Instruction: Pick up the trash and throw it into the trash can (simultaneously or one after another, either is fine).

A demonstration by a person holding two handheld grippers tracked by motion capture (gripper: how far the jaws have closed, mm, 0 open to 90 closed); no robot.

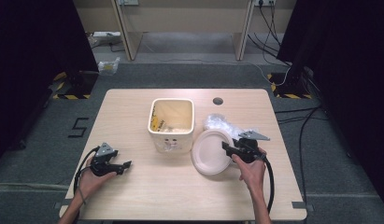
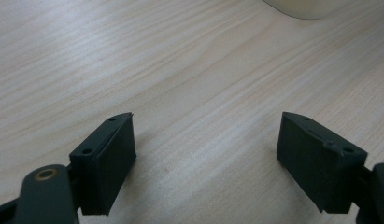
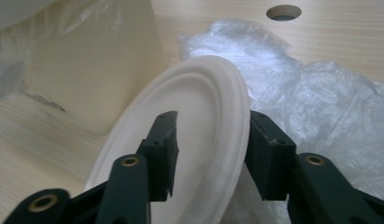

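A white paper plate (image 1: 208, 151) lies tilted just right of a cream square bin (image 1: 171, 123) at mid table. My right gripper (image 1: 225, 147) is shut on the plate's right rim. In the right gripper view the plate (image 3: 203, 93) stands on a slant, its rim between the two jaws of the right gripper (image 3: 213, 140). My left gripper (image 1: 128, 164) rests low at the table's front left, open and pointing right. In the left gripper view the left gripper (image 2: 206, 154) has its jaws wide apart over bare wood.
Crumpled clear plastic wrap (image 1: 220, 123) lies behind the plate, also close behind my right jaw (image 3: 311, 93). The bin (image 3: 96, 60) holds some paper scraps. A round cable hole (image 1: 217, 101) sits near the table's far edge. The bin's base (image 2: 311, 7) shows ahead of the left gripper.
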